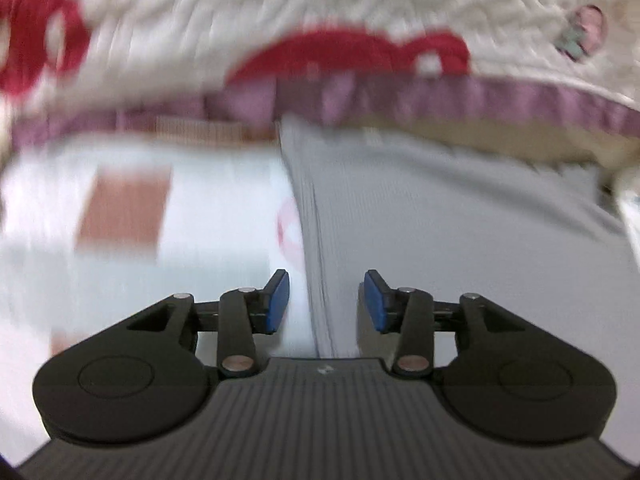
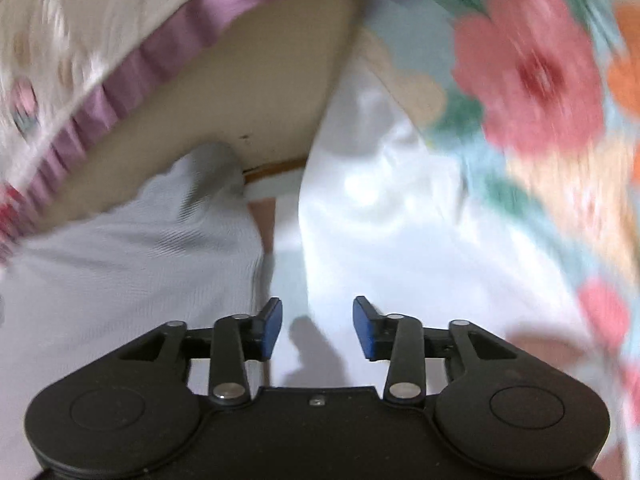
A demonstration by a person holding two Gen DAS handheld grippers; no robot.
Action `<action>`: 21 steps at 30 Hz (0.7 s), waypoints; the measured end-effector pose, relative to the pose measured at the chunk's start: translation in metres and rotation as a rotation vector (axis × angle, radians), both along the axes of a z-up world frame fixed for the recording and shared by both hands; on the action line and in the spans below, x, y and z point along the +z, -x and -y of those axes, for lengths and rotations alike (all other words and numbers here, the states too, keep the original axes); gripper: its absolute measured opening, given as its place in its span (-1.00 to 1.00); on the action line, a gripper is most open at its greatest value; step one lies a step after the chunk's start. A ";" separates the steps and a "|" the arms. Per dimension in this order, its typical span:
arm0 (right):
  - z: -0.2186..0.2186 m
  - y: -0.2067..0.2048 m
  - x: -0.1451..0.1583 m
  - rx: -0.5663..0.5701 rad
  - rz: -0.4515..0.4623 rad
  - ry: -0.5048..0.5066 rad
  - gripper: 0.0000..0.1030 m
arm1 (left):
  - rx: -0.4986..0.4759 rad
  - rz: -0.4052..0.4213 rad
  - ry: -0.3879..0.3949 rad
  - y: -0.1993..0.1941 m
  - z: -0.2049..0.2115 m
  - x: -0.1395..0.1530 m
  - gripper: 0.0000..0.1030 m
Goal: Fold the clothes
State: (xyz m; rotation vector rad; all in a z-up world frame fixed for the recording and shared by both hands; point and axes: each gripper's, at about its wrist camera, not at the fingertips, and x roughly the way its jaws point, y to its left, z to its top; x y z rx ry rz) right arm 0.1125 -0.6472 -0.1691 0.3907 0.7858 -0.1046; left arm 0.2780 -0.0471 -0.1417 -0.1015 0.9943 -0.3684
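Observation:
A pale grey ribbed garment (image 1: 440,216) lies flat on the bed in the left wrist view, its seamed left edge running down toward my left gripper (image 1: 326,300). That gripper stands open over this edge, blue pads apart, nothing pinched. In the right wrist view the same grey garment (image 2: 152,248) lies at the left, its rounded end reaching up toward the middle. My right gripper (image 2: 317,328) stands open just right of its edge, over white cloth (image 2: 384,240), with nothing between the pads. Both pictures are blurred.
A white quilt (image 1: 320,12) with red shapes and a purple frilled border (image 1: 480,100) lies behind the garment. A white sheet with a brown patch (image 1: 124,216) is at the left. A floral fabric (image 2: 532,80) with pink flowers fills the right of the right wrist view.

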 end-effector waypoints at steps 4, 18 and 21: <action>0.007 0.037 -0.012 0.042 -0.016 -0.147 -0.05 | -0.031 -0.075 0.032 0.051 -0.019 0.000 -0.12; -0.038 0.051 -0.011 0.130 -0.021 -0.167 0.14 | -0.084 -0.234 0.253 0.093 -0.025 -0.014 -0.09; -0.043 0.044 -0.013 0.126 -0.006 -0.163 0.17 | -0.077 -0.193 0.185 0.097 -0.020 -0.014 -0.98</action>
